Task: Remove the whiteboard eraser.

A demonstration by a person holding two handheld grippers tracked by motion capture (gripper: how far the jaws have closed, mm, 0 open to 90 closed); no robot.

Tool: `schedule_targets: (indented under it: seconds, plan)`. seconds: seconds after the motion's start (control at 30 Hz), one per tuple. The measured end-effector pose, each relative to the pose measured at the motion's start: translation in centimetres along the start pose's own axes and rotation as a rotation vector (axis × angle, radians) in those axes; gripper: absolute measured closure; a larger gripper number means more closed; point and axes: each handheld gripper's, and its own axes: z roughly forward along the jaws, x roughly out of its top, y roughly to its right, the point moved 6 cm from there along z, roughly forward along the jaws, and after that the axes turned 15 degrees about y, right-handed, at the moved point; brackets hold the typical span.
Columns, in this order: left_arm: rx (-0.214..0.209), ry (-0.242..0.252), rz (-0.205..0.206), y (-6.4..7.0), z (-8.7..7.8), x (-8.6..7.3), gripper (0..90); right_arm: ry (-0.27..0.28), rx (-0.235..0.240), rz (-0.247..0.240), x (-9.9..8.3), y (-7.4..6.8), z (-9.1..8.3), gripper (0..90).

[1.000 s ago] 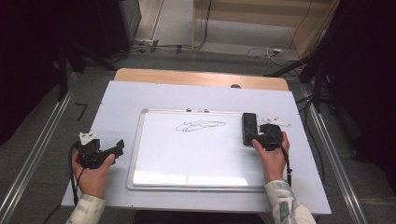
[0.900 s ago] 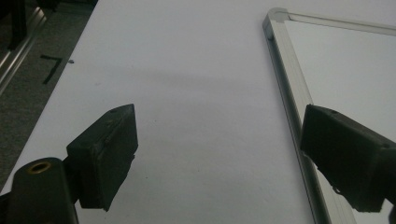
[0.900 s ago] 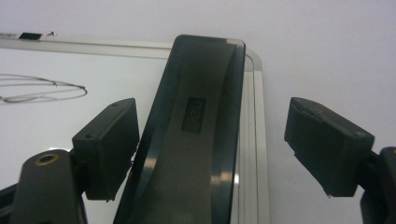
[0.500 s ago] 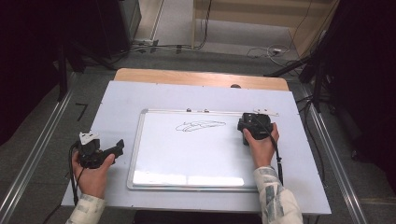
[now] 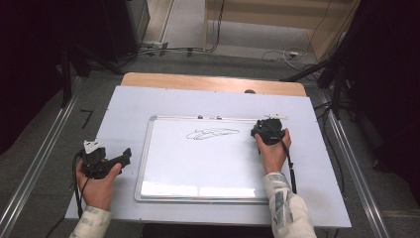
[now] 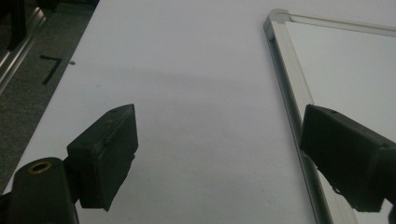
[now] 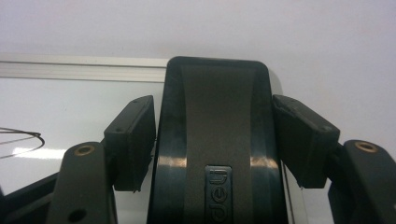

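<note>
While your right gripper (image 7: pixel 215 140) clamps the black whiteboard eraser (image 7: pixel 215 144) between both jaws at the whiteboard's (image 5: pixel 198 163) top right corner | your left gripper (image 6: pixel 219 154) rests spread, holding nothing.

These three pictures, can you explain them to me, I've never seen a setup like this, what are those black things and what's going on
A person sits at a table covered in white, holding a hand-operated two-jaw gripper in each hand. One picture looks down from above; the other two come from cameras riding on the grippers. A whiteboard with a small scribble lies on the table. The right gripper has its jaws against both sides of a black eraser at the board's top right corner. The left gripper rests open beside the board's left edge, holding nothing.
</note>
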Motion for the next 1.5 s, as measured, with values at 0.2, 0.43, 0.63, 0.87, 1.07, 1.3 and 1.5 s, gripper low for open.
schedule_targets:
  seconds: [0.2, 0.43, 0.63, 0.87, 1.07, 1.3, 1.5]
  plan:
    - [-0.001, 0.001, -0.001, 0.0, 0.0, 0.0, 12.6, 0.000, 0.011, 0.006, -0.1, 0.0, 0.1, 38.0]
    - [-0.001, 0.002, -0.002, 0.0, 0.0, 0.0, 12.6, -0.005, 0.033, 0.017, -0.1, 0.1, 0.1, 38.6]
    - [0.003, 0.003, -0.007, -0.1, 0.0, 0.0, 12.6, -0.016, 0.048, 0.024, -0.1, 0.2, -0.2, 38.9]
    - [0.001, 0.003, -0.004, 0.0, 0.0, 0.0, 12.6, 0.033, 0.086, 0.024, 0.9, -0.2, -1.5, 38.8]
    - [0.001, 0.002, -0.003, 0.0, 0.0, 0.0, 12.6, 0.036, 0.120, -0.003, 1.1, -0.5, -2.4, 38.7]
    - [0.001, 0.000, -0.002, 0.0, 0.0, 0.0, 12.6, 0.044, 0.185, -0.023, 1.2, -2.0, -3.2, 38.7]
    - [0.003, -0.002, -0.001, 0.1, 0.0, 0.0, 12.6, 0.052, 0.211, -0.037, 1.3, -2.9, -3.3, 38.7]
